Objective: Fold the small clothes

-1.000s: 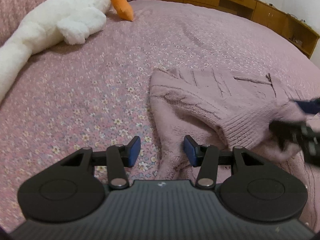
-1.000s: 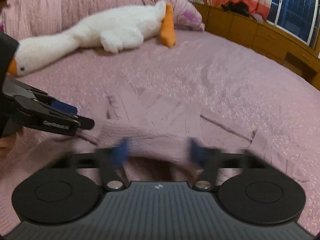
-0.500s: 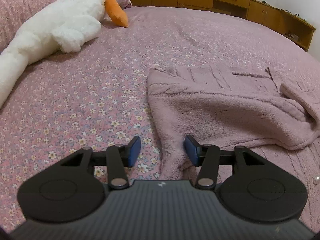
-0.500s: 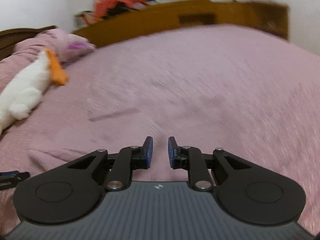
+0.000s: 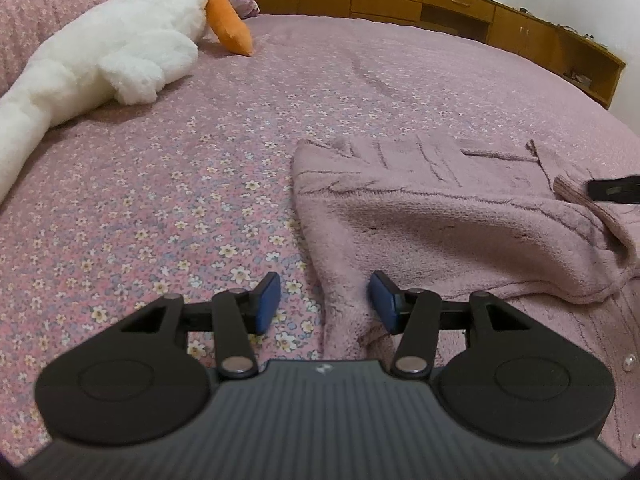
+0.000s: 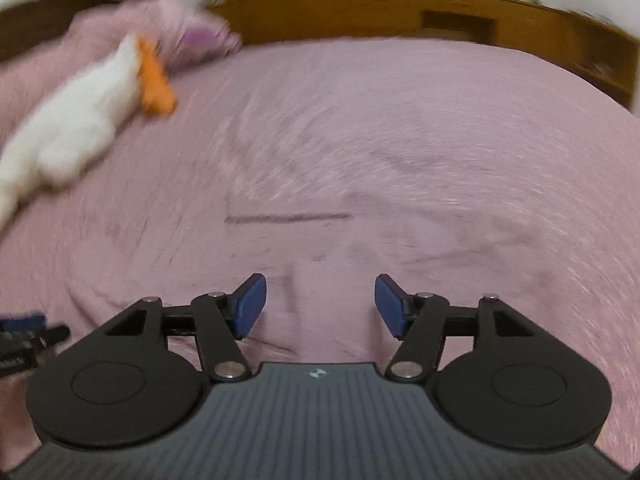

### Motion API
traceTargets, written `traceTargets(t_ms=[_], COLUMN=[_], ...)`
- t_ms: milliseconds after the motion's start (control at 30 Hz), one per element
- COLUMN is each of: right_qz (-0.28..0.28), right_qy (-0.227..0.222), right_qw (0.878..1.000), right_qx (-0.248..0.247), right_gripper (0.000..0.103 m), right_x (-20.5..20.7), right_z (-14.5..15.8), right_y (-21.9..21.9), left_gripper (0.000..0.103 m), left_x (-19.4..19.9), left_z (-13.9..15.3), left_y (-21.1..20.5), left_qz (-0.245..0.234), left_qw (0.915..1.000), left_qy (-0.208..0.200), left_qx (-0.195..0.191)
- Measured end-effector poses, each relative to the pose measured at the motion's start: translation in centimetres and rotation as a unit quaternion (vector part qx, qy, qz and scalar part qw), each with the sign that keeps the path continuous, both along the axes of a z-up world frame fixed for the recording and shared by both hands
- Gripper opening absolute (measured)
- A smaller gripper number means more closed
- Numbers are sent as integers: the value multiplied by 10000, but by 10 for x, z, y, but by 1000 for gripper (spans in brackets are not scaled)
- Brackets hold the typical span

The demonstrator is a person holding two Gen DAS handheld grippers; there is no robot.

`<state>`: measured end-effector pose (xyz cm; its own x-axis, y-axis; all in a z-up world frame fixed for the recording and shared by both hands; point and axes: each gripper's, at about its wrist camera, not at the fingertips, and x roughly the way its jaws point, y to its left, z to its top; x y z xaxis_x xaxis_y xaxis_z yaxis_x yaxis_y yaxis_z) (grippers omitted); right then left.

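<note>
A pink knit cardigan [image 5: 460, 224] lies flat on the flowered bedspread [image 5: 160, 200], one sleeve folded across its body with the ribbed cuff [image 5: 572, 194] at the right. My left gripper [image 5: 324, 300] hovers open over the cardigan's near left edge; a fold of fabric lies below its fingers, and the pads do not press it. In the blurred right wrist view, my right gripper [image 6: 320, 304] has its jaws opening wide above the cardigan [image 6: 320, 236], with nothing between them. Its dark tip [image 5: 616, 189] shows at the right edge, beside the cuff.
A long white plush goose [image 5: 120, 52] with orange parts lies at the back left of the bed, also visible as a goose [image 6: 80, 132] in the right wrist view. Wooden cabinets [image 5: 440, 0] curve round the bed's far side. Bare bedspread stretches left of the cardigan.
My right gripper let go of the sleeve cuff it had laid across the cardigan, swung off to the right, and its jaws went from nearly shut to wide. The left gripper stayed put.
</note>
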<state>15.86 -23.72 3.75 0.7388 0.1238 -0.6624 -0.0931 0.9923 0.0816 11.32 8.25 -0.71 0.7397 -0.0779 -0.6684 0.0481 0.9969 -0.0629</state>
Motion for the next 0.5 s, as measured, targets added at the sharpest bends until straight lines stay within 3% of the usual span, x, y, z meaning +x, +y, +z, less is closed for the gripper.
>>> traceTargets(t_ms=[67,133,167,200,267,333,500], right_qz=[26,-15,-57,-112,-193,-297,-833], right_qy=[153,243,259,232,88,-388,-1552], right_qw=[9994,9971,9957,9951,9973,9975,9843], right_qx=[-295,-728,-882,-949,-703,-517,145], right_gripper=[65,37,17,11,10,10,9], right_x=[14,24,29,29,28,17,-27], right_z=[-10,-19,-21,-20,-8,13,62], right_y=[18,30,33,33,25,12,-38], left_gripper=[53,52,51,52,52,52,50], left_x=[0,0,0,0,-2,-2,-1], left_z=[0,0,1,2,4,5,3], left_y=[1,2,3,4,6,6,1], left_qz=[-28,-43,-44,-45,-78,-117,-220], left_qw=[10000,10000,9999,9998,9996,9994,9995], left_qy=[4,10,7,-1,-45,-101,-52], left_qx=[-29,-69,-118,-180,-278,-310,-225])
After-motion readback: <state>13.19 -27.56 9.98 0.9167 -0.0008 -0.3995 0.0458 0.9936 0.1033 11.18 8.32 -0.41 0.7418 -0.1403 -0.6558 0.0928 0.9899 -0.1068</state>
